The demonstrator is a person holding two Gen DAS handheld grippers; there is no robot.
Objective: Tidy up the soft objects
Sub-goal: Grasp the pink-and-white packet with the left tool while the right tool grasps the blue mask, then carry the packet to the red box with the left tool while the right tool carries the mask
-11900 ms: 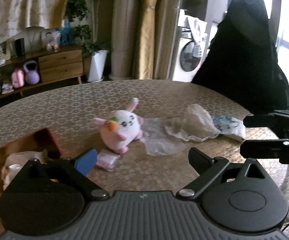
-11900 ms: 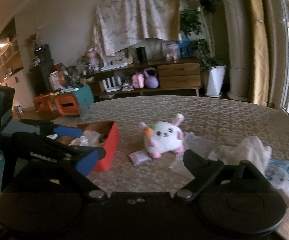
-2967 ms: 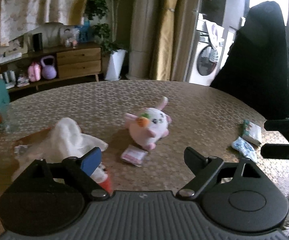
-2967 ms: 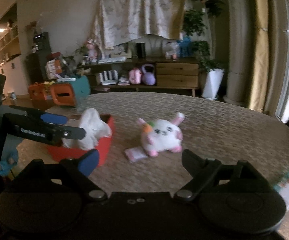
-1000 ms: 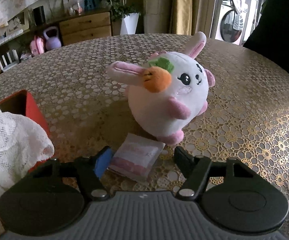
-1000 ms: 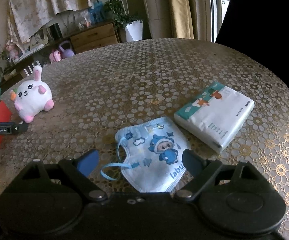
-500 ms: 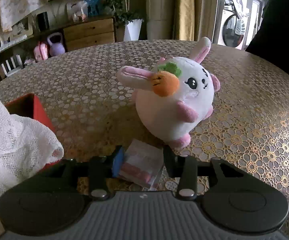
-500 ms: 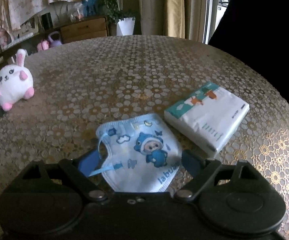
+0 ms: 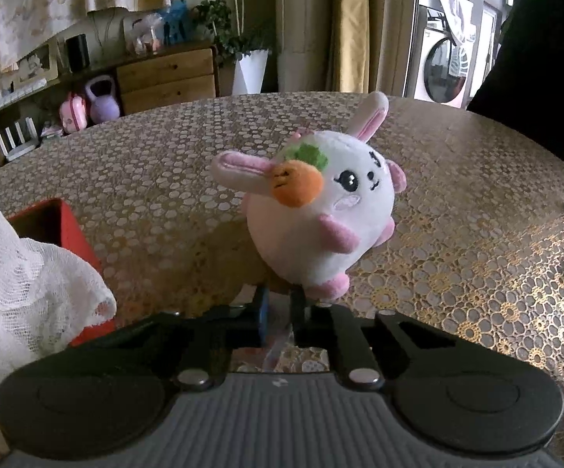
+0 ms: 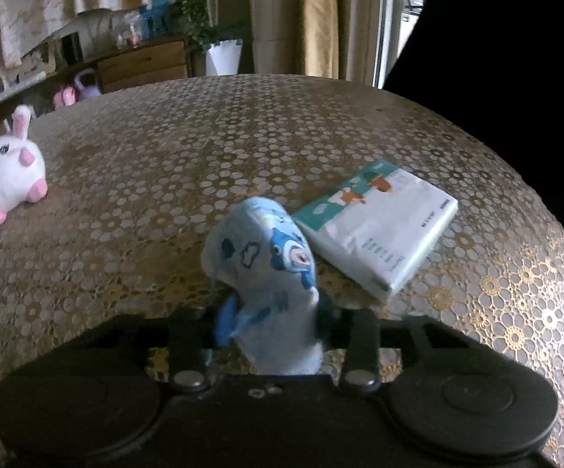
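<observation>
— what did my left gripper (image 9: 280, 314) have?

— its jaws were drawn almost together on a small pink packet (image 9: 278, 345), i think; only a sliver showed between the fingers. the plush bunny (image 9: 313, 210) sat just beyond the tips, out toward the middle of the table (image 9: 145, 179). the red box (image 9: 57, 226) was at the left edge, with white lace cloth (image 9: 20, 277) heaped in it and spilling over its wall.

— and my right?

— the right gripper (image 10: 272, 321) was nearly closed, pinching the blue cartoon face mask (image 10: 266, 269), which bunched up and stood above the fingers. the tissue pack (image 10: 379, 226) lay flat just beside it, toward the right edge. from that side, the bunny sat far off by the left edge.
</observation>
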